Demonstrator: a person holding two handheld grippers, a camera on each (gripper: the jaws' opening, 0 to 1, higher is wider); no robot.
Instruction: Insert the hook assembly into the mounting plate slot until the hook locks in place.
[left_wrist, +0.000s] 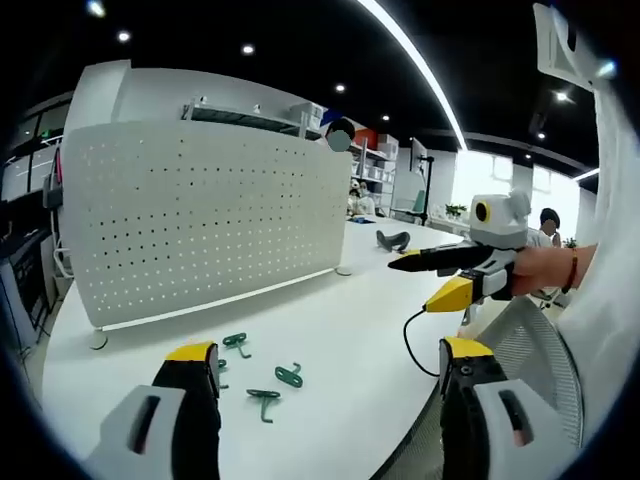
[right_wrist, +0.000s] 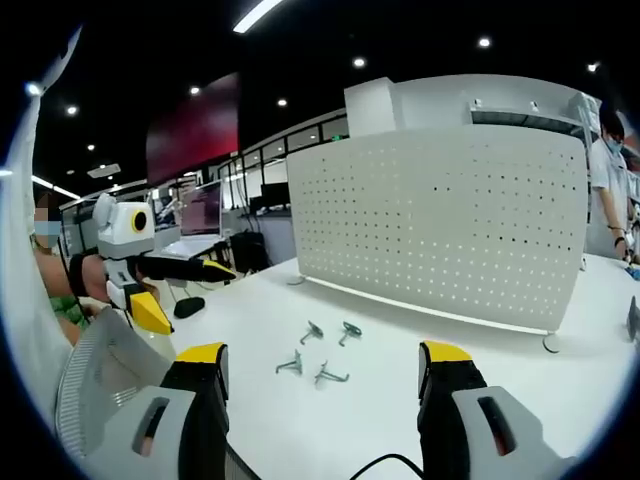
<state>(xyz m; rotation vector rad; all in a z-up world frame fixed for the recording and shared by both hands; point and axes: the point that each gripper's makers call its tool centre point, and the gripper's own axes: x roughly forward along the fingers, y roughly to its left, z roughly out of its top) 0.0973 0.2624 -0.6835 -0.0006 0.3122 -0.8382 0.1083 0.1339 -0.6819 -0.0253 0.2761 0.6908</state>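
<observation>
Both grippers, left and right, hover wide and empty above the table, where four green hooks lie before the upright pegboard; best to descend squarely on one hook's stem.

grey claws with black, yellow-tipped fingers, black cable, red wristband
</observation>
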